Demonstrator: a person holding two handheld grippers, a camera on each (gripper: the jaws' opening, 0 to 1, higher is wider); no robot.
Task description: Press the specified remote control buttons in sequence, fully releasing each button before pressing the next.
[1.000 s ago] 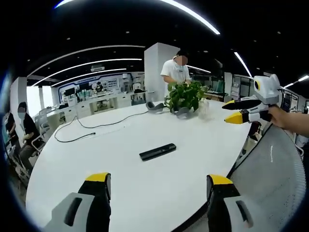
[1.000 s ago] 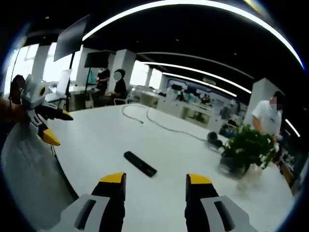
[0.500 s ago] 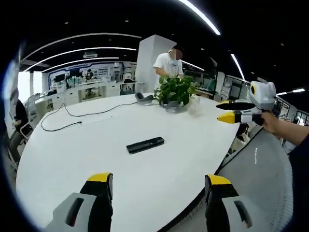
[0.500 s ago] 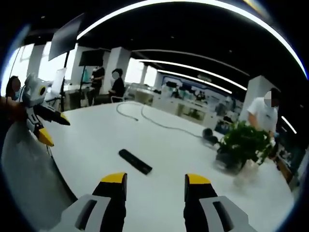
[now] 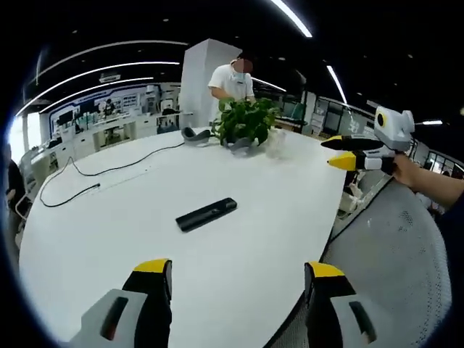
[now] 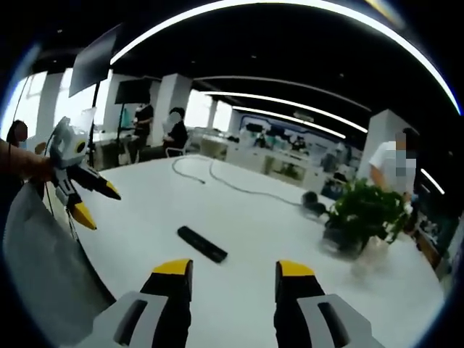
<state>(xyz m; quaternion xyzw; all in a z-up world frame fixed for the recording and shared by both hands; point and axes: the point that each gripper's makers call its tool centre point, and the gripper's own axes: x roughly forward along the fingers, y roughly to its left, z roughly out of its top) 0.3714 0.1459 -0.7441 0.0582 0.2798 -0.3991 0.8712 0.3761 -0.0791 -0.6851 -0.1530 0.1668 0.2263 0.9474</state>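
Remote control (image 5: 206,214): it lies flat near the middle of your white bench (image 5: 109,239), long side slanting across the left gripper view, with nothing touching it. In the right gripper view it sits just ahead of your jaws.
Left gripper (image 5: 235,272): your jaws are spread wide and hold nothing; they hang over the near edge of the bench, well apart from the remote control. In the right gripper view you see it at the left, lifted off the bench.
Right gripper (image 6: 226,270): your jaws are spread, empty, pointing over the bench towards the remote control but not touching it. In the left gripper view it hovers at the right, beyond the bench edge.
Progress: judging from this, no button is being pressed; you are in the approach, and the pictures cannot tell you which buttons are due.
Left to do: bring one jaw tip down on the first button, lift fully off, then go on.
Surroundings: a potted plant (image 5: 244,123) and a black cable (image 5: 87,185) lie farther back, clear of your path; people stand behind.
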